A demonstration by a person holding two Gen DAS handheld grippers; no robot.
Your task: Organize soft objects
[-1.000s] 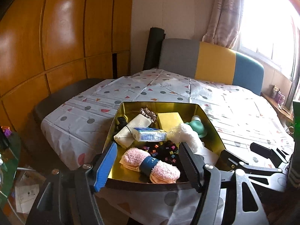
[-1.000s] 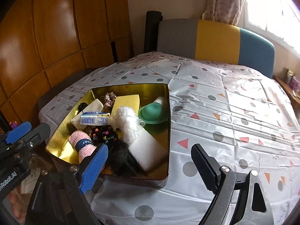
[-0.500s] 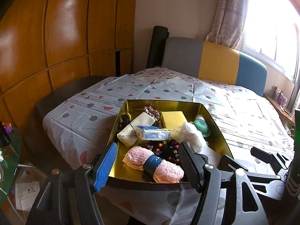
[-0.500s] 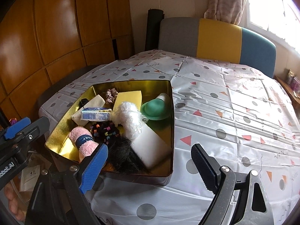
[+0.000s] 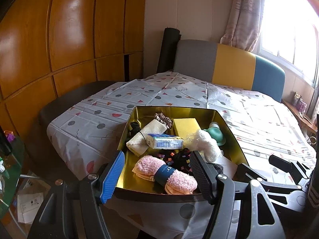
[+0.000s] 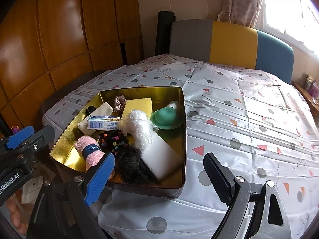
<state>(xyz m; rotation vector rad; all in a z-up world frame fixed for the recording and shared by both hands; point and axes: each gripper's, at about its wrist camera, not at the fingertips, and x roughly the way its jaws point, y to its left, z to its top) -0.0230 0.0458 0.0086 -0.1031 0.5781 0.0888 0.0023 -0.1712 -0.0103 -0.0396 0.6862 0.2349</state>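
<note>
A gold tin tray sits at the near edge of the table and holds soft items. Among them are rolled pink socks, beaded black hair ties, a white puff, a yellow sponge, a tissue pack, a beige cloth and a scrunchie. My left gripper hovers open just before the socks, touching nothing. Open as well, my right gripper hangs near the tray's front right corner, over a white foam block and a black furry tuft.
A green silicone piece lies at the tray's back right. The patterned tablecloth stretches right of the tray. A grey, yellow and blue chair back stands behind the table. Wooden panels line the left wall.
</note>
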